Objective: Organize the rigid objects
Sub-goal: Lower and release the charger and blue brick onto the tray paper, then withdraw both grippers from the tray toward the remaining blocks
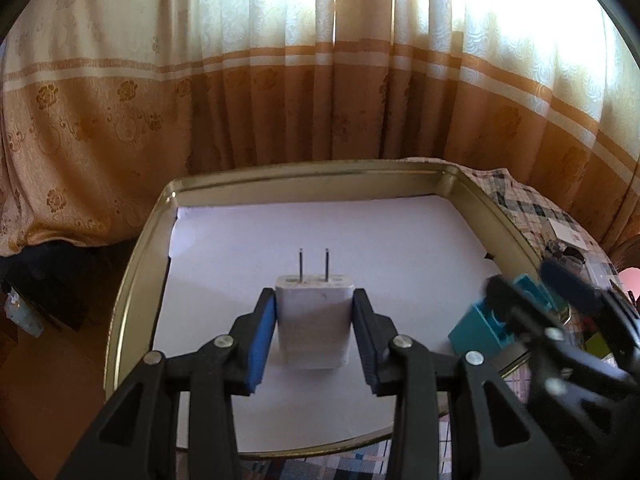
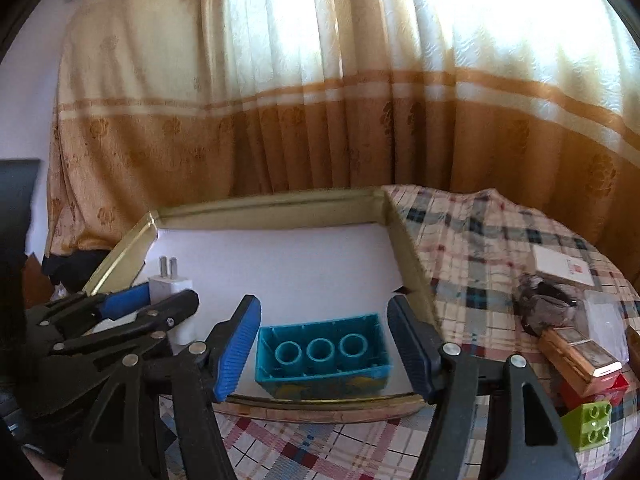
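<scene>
A white charger plug [image 1: 314, 322] with 2 prongs pointing up stands inside a shallow gold-rimmed tray [image 1: 136, 256] lined in white, clamped between the blue pads of the left gripper [image 1: 314, 334], whose fingers [image 1: 262, 336] are closed on its sides. Beside it, the right gripper [image 2: 324, 346] holds its fingers [image 2: 236, 348] spread, with gaps on both sides, around a teal building block [image 2: 322, 356] that lies hollow side up near the tray's front right corner, its 3 inner tubes showing. Only the right wrist view shows the rest of the counter [image 2: 480, 240], covered in a plaid cloth: a green block [image 2: 592, 424] with 4 studs, a red piece [image 2: 612, 386] partly hidden behind it, a wooden box-like item [image 2: 576, 356], a dark crumpled object [image 2: 544, 308] and a white card [image 2: 562, 270], all lying outside the tray to its right. The left wrist view looks straight down onto the plug, showing the grip squarely, while the teal block appears there only in part, behind the blurred right gripper. Orange and cream curtains [image 1: 320, 80] hang behind in both views.
</scene>
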Available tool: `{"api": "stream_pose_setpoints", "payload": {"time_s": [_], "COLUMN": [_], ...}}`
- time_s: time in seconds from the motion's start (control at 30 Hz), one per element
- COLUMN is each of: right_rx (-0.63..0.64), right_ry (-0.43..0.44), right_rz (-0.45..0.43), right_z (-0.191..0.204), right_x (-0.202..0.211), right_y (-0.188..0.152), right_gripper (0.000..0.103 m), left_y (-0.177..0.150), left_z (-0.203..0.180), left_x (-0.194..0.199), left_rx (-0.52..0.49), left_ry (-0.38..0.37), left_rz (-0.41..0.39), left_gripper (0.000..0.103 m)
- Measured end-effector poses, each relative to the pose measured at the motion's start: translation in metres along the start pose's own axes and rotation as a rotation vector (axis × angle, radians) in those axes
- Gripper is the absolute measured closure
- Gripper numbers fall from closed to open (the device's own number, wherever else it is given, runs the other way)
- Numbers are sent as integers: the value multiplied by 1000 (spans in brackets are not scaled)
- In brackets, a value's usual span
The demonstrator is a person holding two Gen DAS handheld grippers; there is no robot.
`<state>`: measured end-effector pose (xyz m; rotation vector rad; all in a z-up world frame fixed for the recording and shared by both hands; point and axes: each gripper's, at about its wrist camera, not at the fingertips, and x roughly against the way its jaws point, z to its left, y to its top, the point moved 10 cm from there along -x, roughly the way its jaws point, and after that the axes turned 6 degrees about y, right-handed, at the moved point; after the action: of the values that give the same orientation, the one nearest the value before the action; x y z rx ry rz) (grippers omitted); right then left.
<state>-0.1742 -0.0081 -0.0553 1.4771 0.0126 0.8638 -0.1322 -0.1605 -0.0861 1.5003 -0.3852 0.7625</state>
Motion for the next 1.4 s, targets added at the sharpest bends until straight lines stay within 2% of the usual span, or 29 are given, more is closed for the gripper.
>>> {"api": "stream_pose_setpoints", "payload": {"time_s": [0.03, 0.07, 0.13, 0.17, 0.2, 0.27, 0.37, 0.53, 0.73, 0.87, 1.13, 1.4], "right_rx": [6, 12, 20, 18, 11, 1, -9, -32, -50, -56, -59, -160], "right_ry": [-21, -42, -82, -88, -89, -114, -148, -223, -281, -284, -342, -380], "right_rz": [-37, -66, -122, -141, -160, -185, -207, -255, -269, -274, -316, -393], "right_z": [-4, -7, -14, -16, -18, -26, -38, -59, -77, -78, -90, -112], "right_x": [9, 16, 32, 39, 46, 59, 74, 98, 107, 108, 127, 151], "right_y": [3, 6, 10, 12, 13, 12, 12, 11, 9, 9, 10, 7], "right_gripper": [32, 25, 20, 20, 20, 20, 20, 20, 20, 20, 20, 20], "left_y": [3, 6, 12, 15, 19, 21, 20, 4, -7, -5, -5, -5], "left_z": [-1, -2, -2, -2, -2, -6, -18, -45, -73, -69, -59, -63], "left_x": [3, 6, 17, 23, 33, 42, 46, 47, 51, 59, 58, 62], "left_rx": [-6, -8, 2, 12, 25, 28, 7, -13, -103, -89, -43, -64], "left_ry": [4, 8, 21, 22, 26, 26, 33, -5, 17, 43, 63, 75], "left_rz": [-12, -25, -62, -88, -134, -170, -165, -133, -138, -171, -172, -191], "left_gripper": [55, 47, 7, 1, 0, 0, 0, 0, 0, 0, 0, 0]}}
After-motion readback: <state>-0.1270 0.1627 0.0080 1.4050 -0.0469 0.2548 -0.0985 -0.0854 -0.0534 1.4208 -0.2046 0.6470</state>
